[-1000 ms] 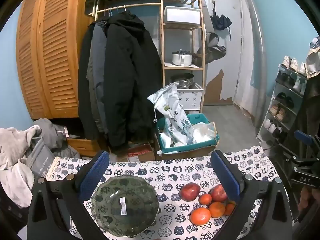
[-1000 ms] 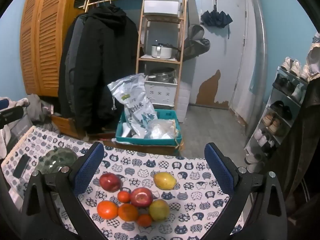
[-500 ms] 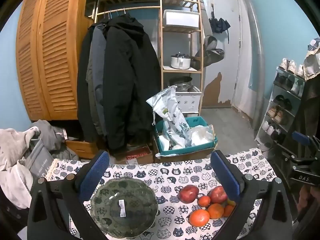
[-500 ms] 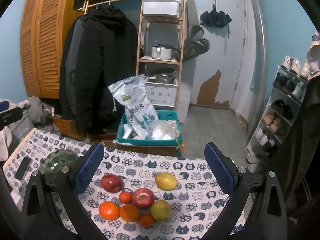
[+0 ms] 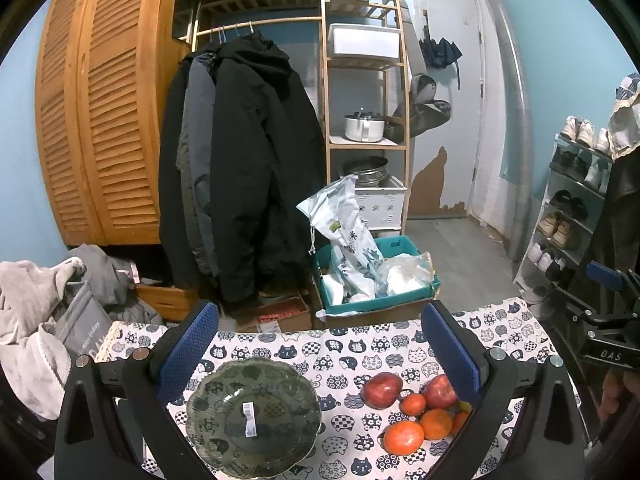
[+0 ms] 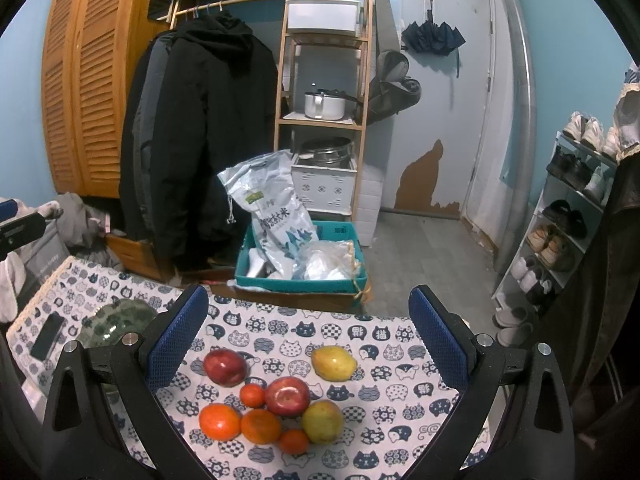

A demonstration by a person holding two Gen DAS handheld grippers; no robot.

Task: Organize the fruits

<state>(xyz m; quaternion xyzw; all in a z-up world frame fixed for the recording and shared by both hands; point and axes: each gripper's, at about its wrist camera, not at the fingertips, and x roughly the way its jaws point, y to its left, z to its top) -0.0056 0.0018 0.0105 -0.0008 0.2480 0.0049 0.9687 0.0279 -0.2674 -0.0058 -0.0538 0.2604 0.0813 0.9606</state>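
Observation:
A green glass bowl [image 5: 254,420] with a white sticker sits empty on the cat-print tablecloth [image 5: 352,354], below my open, empty left gripper [image 5: 318,354]. It also shows at the left of the right wrist view [image 6: 114,322]. Fruits lie in a cluster below my open, empty right gripper [image 6: 310,344]: two red apples [image 6: 225,367] [image 6: 287,396], several oranges such as one at front left [image 6: 219,421], a yellow-green pear [image 6: 322,421] and a yellow mango [image 6: 333,363]. In the left wrist view the cluster lies right of the bowl [image 5: 404,436].
A black phone [image 6: 47,336] lies at the table's left edge. Beyond the far edge stand a teal bin [image 6: 300,264] with bags, hanging coats [image 6: 200,140], a wooden shelf [image 6: 324,80] and a shoe rack [image 6: 568,216]. The other gripper shows at right [image 5: 604,320].
Both views have tilted up slightly, so the bowl and fruits sit lower in the frames. Nothing on the table has moved; both grippers stay open.

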